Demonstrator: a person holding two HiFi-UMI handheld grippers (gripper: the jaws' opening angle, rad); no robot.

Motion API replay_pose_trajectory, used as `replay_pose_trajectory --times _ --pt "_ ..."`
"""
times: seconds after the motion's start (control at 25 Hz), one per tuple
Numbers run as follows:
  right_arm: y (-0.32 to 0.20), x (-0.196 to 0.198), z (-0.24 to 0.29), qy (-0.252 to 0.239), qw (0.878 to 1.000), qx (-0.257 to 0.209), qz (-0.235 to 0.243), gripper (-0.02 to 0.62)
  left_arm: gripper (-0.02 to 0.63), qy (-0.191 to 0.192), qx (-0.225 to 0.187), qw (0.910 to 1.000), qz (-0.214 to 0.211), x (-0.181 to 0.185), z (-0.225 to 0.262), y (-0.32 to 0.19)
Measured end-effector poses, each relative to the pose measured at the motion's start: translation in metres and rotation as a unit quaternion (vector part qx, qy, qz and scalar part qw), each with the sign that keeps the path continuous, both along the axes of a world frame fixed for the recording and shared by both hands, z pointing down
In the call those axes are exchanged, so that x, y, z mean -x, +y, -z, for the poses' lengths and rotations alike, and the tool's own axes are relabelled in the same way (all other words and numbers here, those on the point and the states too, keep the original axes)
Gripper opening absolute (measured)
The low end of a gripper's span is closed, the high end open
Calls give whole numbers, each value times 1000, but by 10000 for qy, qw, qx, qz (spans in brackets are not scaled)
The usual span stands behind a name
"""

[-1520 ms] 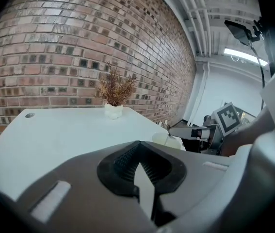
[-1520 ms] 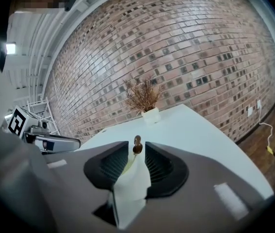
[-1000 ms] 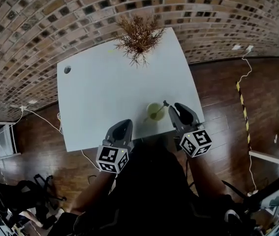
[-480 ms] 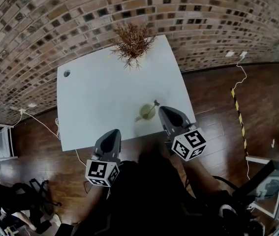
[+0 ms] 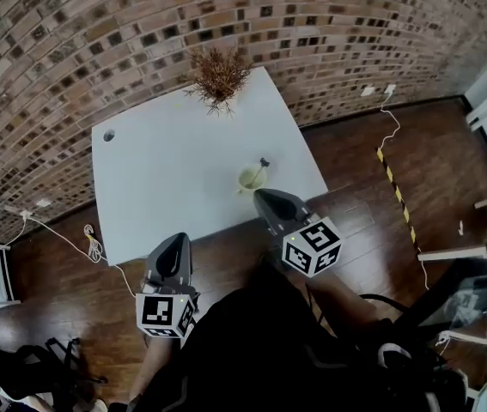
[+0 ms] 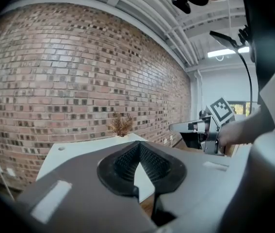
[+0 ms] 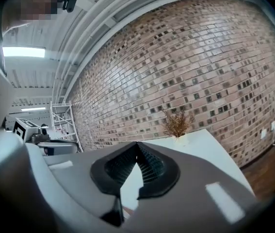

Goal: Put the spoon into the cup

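1. Because the spoon (image 5: 261, 166) already stands inside the cup (image 5: 247, 179), with its handle leaning out over the rim to the right, the task looks complete. The cup's wall props the handle up, and the bowl end is hidden inside.
2. The pale green cup sits on the white table (image 5: 166, 170), close to the near edge and toward the near right corner. That puts it within easy reach of the person.
3. The right gripper (image 7: 137, 146) has just been closing its jaws. The ribbed pads now meet at their tips with nothing between them, so it holds nothing. In the head view its tip is at the table's near edge, just beside the cup and not touching it. This fits a hand that has let go.
4. The left gripper (image 6: 139, 145) is also closed on nothing, its pads meeting at the tips. It hangs over the wooden floor (image 5: 355, 170), off the near edge and well apart from the cup, and seems to have no part in this step.
5. A dried plant (image 5: 218, 74) stands at the table's far edge near the far right corner, out of the working area.
6. A small round hole (image 5: 108, 134) marks the far left corner.
7. A brick wall (image 5: 97, 33) rises behind the table.
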State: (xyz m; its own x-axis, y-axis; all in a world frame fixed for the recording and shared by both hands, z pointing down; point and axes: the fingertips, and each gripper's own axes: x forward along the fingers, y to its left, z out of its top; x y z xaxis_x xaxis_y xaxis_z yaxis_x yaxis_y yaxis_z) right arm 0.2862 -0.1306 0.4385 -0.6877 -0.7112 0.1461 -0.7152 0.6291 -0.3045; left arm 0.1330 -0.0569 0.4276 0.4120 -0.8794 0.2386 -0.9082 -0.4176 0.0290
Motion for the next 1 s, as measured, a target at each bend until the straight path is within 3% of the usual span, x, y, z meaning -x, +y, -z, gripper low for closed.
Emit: replay_pose_trajectory --times 0.08,0.2,0.4,0.64,1.0 --pt "18 7 8 -4 10000 -71 17 8 -6 289 127 9995 -24 9 5 13" --pt "42 12 17 44 9999 -166 15 8 -6 485 -88 9987 -121 15 18 30" --pt "82 -6 32 138 9992 -159 -348 8 -6 851 -111 9953 -449 9 27 62" --pt "122 -32 47 369 9973 -237 -589 6 -6 861 -178 9938 -673 -9 28 88" --pt "143 -73 80 213 9982 -430 -371 6 -6 926 -322 9945 -365 -46 59 115"
